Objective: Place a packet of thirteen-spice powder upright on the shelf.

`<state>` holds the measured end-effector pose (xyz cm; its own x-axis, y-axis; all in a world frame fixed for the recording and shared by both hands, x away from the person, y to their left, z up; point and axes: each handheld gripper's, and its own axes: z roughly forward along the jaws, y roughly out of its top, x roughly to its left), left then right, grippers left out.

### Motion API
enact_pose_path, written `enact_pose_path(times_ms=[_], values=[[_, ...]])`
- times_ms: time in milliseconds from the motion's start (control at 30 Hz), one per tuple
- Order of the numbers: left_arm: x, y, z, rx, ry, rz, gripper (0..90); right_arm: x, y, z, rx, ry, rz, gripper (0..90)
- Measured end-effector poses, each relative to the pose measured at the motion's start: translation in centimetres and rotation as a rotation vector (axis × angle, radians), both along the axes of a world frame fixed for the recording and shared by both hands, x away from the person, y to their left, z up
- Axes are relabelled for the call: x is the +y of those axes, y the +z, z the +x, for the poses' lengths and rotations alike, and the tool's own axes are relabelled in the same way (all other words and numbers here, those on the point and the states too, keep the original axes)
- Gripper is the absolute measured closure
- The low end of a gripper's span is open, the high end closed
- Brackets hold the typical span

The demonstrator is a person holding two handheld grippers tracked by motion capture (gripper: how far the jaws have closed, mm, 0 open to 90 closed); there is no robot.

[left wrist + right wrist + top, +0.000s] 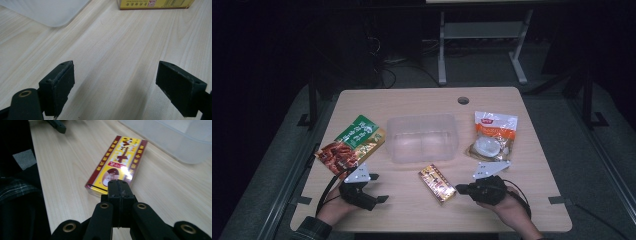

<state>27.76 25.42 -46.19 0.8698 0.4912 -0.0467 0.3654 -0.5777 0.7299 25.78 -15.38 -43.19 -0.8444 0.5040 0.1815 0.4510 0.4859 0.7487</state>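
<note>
Pale wood is spreading under everything as I am working at the surface (532, 200), where a clear plastic bin (424, 137) is sitting empty at the middle. On the bin's left, a green and red snack pouch (352, 145) is lying flat; to its right, an orange and white bag (492, 137) is lying just as flat, well apart from my hands. Nearest me, in front of the bin and between my two hands, the yellow and red box (117, 162) is lying on its broad face, touched by nothing.

I am holding my right claw (118, 188) just short of the box's near end, its jaws pressed together on nothing, so it cannot take the box as it stands. I judge that I should be spreading those jaws wider than the box's narrow width, lowering them over its long edges near the middle, then pinching squarely so it lifts level toward the bin.

My left claw (115, 85) is hovering over bare wood, jaws spread wide and pinching nothing, with the bin's corner beyond it.
</note>
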Motion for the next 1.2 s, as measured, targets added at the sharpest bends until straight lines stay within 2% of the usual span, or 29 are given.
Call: enact_pose_path(times_ms=[400,500,700,833,867,900,967,1100,1200], values=[[-0.2,-0.1,0.0,0.005,-0.004,0.005,14.8,3.1,-0.3,-0.5,0.015,0.085,0.001,89.7],[-0.2,-0.1,0.0,0.008,-0.007,0.011,14.9,4.6,-0.6,-0.8,0.013,0.124,-0.018,89.7],[-0.1,-0.1,-0.1,0.007,-0.004,0.006,14.9,6.1,-1.0,-0.8,0.025,0.151,-0.029,89.7],[-0.2,-0.1,-0.1,0.006,-0.010,0.012,14.8,7.6,-1.7,-1.1,0.042,0.180,-0.074,89.7],[-0.2,-0.1,-0.1,0.006,-0.010,0.012,14.8,7.6,-1.7,-1.1,0.042,0.180,-0.074,89.7],[-0.1,-0.1,-0.1,0.007,-0.009,0.009,14.9,7.8,-2.0,-1.0,0.036,0.183,-0.104,89.8],[-0.1,-0.1,-0.1,0.006,-0.008,0.008,14.8,7.7,-2.2,-0.9,0.037,0.177,-0.117,89.7],[-0.1,0.0,-0.2,0.002,-0.011,0.010,14.8,7.2,-2.2,-0.6,0.057,0.154,-0.117,89.8],[-0.2,0.0,-0.2,0.001,-0.015,0.007,14.8,6.9,-2.3,-0.5,0.051,0.150,-0.123,89.8]])
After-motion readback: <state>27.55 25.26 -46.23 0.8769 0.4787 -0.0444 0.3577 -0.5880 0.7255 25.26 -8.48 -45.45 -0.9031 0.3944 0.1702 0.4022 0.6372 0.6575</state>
